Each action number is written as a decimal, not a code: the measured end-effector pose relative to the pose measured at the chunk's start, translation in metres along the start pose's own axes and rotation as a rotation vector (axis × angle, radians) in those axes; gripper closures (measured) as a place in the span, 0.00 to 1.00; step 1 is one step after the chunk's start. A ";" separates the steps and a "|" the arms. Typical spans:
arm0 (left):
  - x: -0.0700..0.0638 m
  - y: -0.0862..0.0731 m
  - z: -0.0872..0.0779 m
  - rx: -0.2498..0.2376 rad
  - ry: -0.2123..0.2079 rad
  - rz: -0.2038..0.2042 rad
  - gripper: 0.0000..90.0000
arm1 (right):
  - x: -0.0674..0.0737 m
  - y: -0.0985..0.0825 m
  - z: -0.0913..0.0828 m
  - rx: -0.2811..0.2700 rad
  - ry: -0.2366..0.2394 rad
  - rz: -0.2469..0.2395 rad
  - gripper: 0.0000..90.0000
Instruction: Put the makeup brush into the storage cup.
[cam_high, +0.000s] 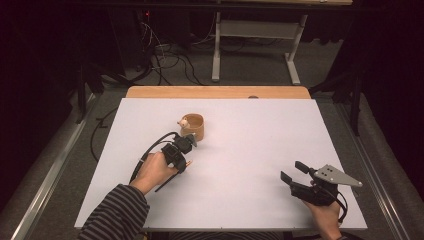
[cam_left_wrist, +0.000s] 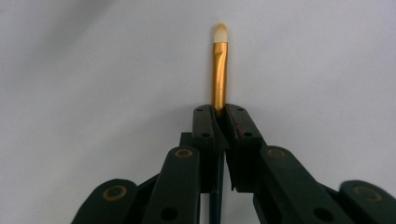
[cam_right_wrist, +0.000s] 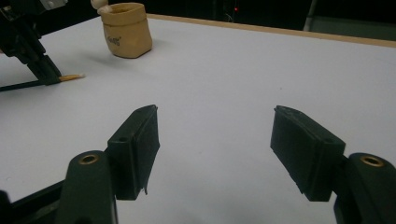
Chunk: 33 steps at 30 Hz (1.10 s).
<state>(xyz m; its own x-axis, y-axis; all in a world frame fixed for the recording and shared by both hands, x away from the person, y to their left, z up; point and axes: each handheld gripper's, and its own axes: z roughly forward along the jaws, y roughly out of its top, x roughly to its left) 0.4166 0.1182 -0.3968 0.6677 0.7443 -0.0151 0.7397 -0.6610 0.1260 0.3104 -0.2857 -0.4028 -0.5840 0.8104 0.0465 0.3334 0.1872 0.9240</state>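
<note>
A thin brush (cam_left_wrist: 219, 70) with a gold ferrule, pale tip and dark handle lies low over the white table (cam_high: 250, 150). My left gripper (cam_left_wrist: 219, 112) is shut on it just behind the ferrule, and the handle runs back under the jaws. In the high view that gripper (cam_high: 183, 167) sits left of centre, just in front of a tan cup (cam_high: 194, 126). My right gripper (cam_right_wrist: 215, 140) stands open near the front right (cam_high: 294, 171), nothing between its jaws. From there the brush (cam_right_wrist: 70, 77) and the left gripper (cam_right_wrist: 49, 74) show at far left, near the cup (cam_right_wrist: 127, 29).
A small pale figure (cam_high: 183, 122) sits at the cup's rim. A wooden strip (cam_high: 217, 92) borders the table's far edge. Beyond it on the floor are cables (cam_high: 165, 60) and a white desk frame (cam_high: 255, 45).
</note>
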 end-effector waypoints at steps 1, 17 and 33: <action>0.000 0.000 0.000 0.001 -0.001 0.003 0.92 | 0.000 0.000 0.000 -0.002 0.001 -0.001 0.38; 0.001 -0.002 0.000 -0.016 -0.008 0.023 0.93 | -0.001 0.000 -0.001 -0.015 -0.016 0.012 0.37; 0.001 -0.005 -0.017 -0.127 -0.044 0.020 0.93 | 0.001 -0.001 -0.003 -0.015 -0.013 0.009 0.37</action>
<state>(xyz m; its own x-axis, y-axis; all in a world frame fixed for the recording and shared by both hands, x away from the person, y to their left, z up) 0.4123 0.1241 -0.3801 0.6871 0.7245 -0.0543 0.7116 -0.6560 0.2515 0.3079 -0.2869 -0.4026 -0.5711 0.8194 0.0498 0.3274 0.1718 0.9291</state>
